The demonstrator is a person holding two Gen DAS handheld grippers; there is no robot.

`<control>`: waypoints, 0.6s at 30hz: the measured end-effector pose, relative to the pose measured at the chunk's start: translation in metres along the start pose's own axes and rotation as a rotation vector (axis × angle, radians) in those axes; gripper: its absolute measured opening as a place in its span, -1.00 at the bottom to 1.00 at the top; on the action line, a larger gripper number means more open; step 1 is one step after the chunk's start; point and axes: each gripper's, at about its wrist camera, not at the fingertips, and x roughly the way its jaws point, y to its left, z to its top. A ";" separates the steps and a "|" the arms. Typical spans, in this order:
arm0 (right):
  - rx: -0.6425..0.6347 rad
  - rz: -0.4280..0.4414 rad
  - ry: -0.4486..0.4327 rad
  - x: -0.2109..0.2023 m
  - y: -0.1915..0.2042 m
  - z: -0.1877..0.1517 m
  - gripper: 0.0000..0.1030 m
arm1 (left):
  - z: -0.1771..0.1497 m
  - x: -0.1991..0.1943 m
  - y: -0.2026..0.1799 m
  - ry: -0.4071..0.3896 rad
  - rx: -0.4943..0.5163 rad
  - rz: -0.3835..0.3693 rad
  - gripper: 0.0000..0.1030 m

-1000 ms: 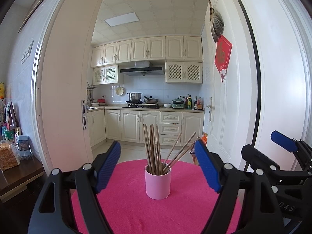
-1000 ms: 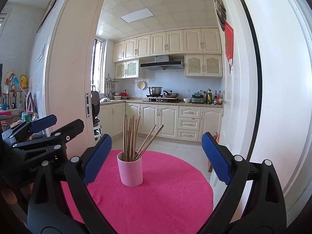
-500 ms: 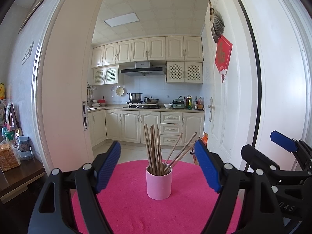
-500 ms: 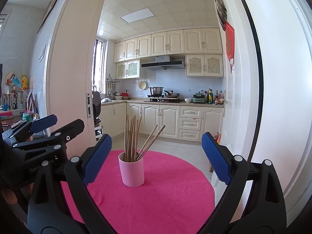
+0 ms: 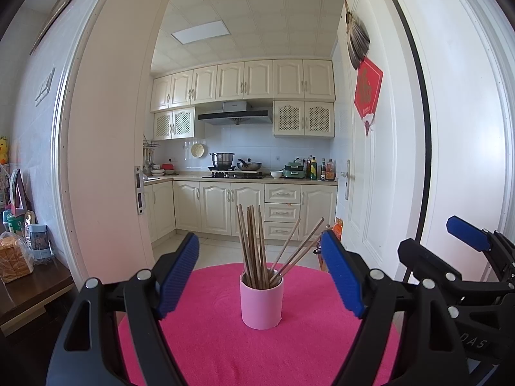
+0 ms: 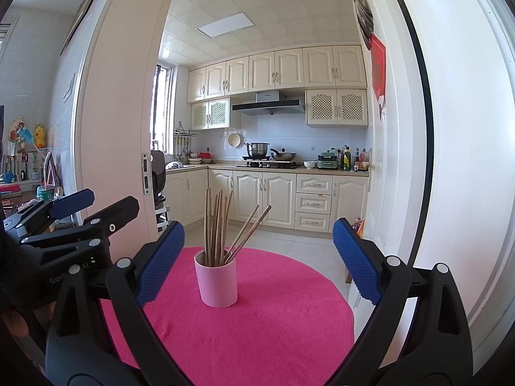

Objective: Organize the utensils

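From the left wrist, the left gripper has its jaws spread wide and empty; between and beyond them a cup of chopsticks stands on the pink desk, whose near edge is cut off, and the right gripper alongside shows only partial lettering, "DAS". From the right wrist, the right gripper is likewise wide and empty, the cup ahead toward its left jaw, untouched, while the left gripper beside it reads "Gen", the rest hidden.

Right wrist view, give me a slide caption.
Open right tool faces a pink cup of chopsticks on a pink mat.
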 end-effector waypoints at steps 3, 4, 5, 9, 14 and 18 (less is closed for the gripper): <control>0.000 0.000 0.001 0.000 0.000 0.000 0.78 | 0.000 0.000 0.000 -0.001 -0.001 0.000 0.49; -0.001 0.000 0.001 0.000 0.000 0.000 0.78 | -0.001 0.000 0.001 -0.001 -0.002 -0.001 0.49; -0.001 0.000 0.002 0.000 0.000 0.000 0.78 | -0.001 0.001 0.000 0.000 -0.004 -0.001 0.49; 0.000 -0.001 0.005 -0.001 -0.001 0.000 0.78 | -0.001 0.001 0.000 0.002 -0.002 -0.001 0.49; 0.002 0.001 0.010 0.000 -0.002 0.000 0.78 | -0.001 0.001 0.000 0.005 -0.002 0.000 0.49; 0.003 0.001 0.013 0.003 -0.003 -0.001 0.78 | -0.002 0.003 0.000 0.010 -0.003 0.000 0.49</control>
